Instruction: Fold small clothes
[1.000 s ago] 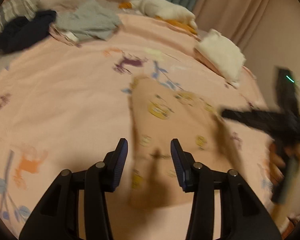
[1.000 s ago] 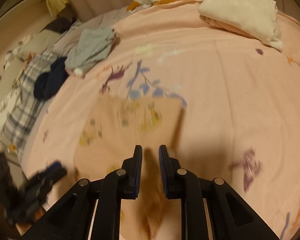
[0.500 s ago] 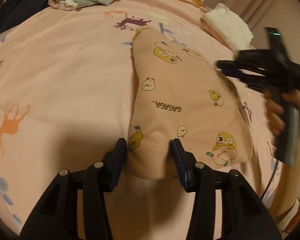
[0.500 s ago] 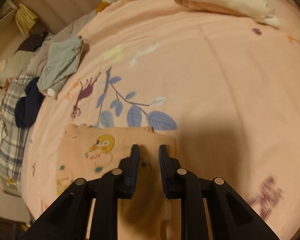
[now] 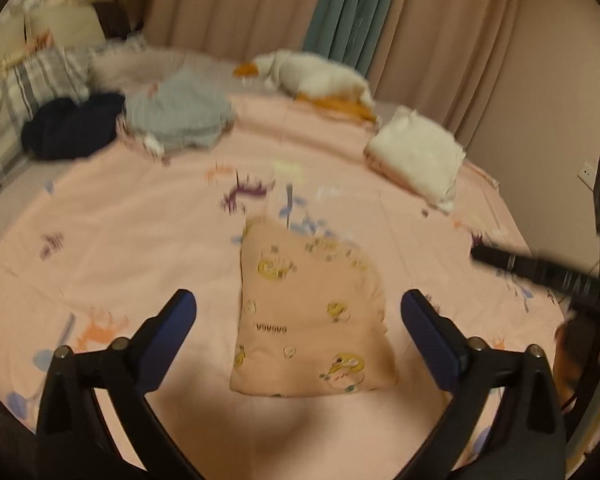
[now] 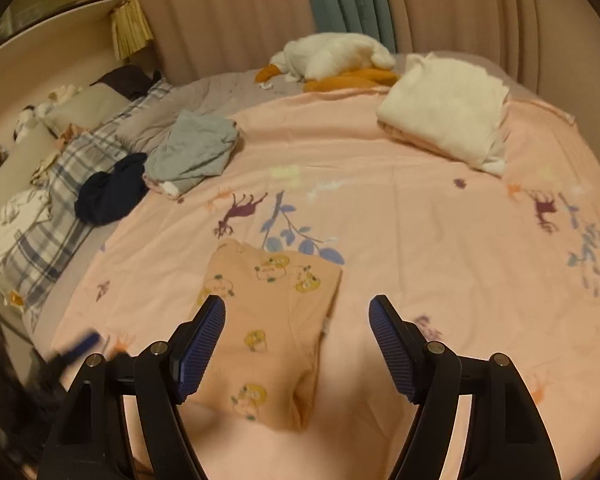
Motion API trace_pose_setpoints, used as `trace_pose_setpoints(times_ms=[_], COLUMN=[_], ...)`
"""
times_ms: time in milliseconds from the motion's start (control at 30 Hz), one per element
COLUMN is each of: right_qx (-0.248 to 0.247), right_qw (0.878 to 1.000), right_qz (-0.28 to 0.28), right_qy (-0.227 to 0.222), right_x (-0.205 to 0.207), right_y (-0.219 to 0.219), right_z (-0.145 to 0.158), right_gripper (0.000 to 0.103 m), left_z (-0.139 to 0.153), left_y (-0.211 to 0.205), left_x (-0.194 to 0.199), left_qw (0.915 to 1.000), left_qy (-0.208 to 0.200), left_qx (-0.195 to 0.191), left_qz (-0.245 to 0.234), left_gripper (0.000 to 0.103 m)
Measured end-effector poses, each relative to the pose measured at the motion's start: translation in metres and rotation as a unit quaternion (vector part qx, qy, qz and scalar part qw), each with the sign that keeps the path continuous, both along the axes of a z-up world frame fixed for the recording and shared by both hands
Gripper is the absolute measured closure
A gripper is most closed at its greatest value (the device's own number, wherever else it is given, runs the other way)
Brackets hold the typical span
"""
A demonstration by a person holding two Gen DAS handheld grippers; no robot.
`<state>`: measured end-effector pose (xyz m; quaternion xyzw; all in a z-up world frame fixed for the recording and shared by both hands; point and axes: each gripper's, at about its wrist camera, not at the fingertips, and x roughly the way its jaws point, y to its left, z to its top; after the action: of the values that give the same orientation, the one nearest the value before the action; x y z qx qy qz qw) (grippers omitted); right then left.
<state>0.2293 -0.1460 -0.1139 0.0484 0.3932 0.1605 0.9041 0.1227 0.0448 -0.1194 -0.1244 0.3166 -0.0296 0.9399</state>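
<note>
A small peach garment with yellow cartoon prints (image 5: 308, 312) lies folded flat on the pink bedspread (image 5: 140, 232). It also shows in the right wrist view (image 6: 268, 320). My left gripper (image 5: 298, 320) is wide open and empty, raised above and just short of the garment's near edge. My right gripper (image 6: 298, 332) is wide open and empty, raised over the garment's near right side. The right gripper also shows at the right edge of the left wrist view (image 5: 540, 272).
A grey garment pile (image 6: 192, 152) and a dark navy garment (image 6: 112, 192) lie at the back left by plaid pillows (image 6: 48, 216). A folded white stack (image 6: 448, 108) sits back right, a white plush goose (image 6: 332, 56) by the curtains.
Both grippers opened wide, let go of the peach garment and lifted back from it. The garment now lies flat on the bed.
</note>
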Motion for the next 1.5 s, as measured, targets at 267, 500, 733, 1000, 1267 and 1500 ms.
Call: trace_pose_setpoints(times_ms=[267, 500, 733, 1000, 1267, 1500], right_qx=[0.018, 0.065, 0.047, 0.051, 0.038, 0.030], right_qw=[1.000, 0.998, 0.998, 0.998, 0.998, 0.998], right_qz=[-0.007, 0.012, 0.008, 0.007, 0.004, -0.007], right_qy=[-0.004, 0.002, -0.031, -0.036, -0.043, -0.047], right_x=[-0.033, -0.050, -0.065, -0.068, -0.071, -0.074], right_y=[-0.013, -0.014, -0.007, -0.011, -0.010, -0.010], right_z=[0.008, 0.012, 0.022, 0.025, 0.027, 0.028], right_gripper=[0.014, 0.013, 0.013, 0.012, 0.012, 0.011], left_z=[0.045, 0.060, 0.063, 0.062, 0.066, 0.068], left_y=[-0.013, -0.020, -0.029, -0.036, -0.043, -0.047], left_x=[-0.023, -0.038, -0.043, -0.043, -0.045, -0.046], left_qw=[0.9996, 0.9989, 0.9977, 0.9968, 0.9956, 0.9954], left_qy=[-0.023, -0.039, -0.046, -0.039, -0.053, -0.056], left_qx=[0.003, 0.019, 0.047, 0.066, 0.071, 0.069], left_qz=[-0.019, -0.020, -0.017, -0.022, -0.029, -0.036], left_gripper=[0.000, 0.000, 0.000, 0.000, 0.000, 0.000])
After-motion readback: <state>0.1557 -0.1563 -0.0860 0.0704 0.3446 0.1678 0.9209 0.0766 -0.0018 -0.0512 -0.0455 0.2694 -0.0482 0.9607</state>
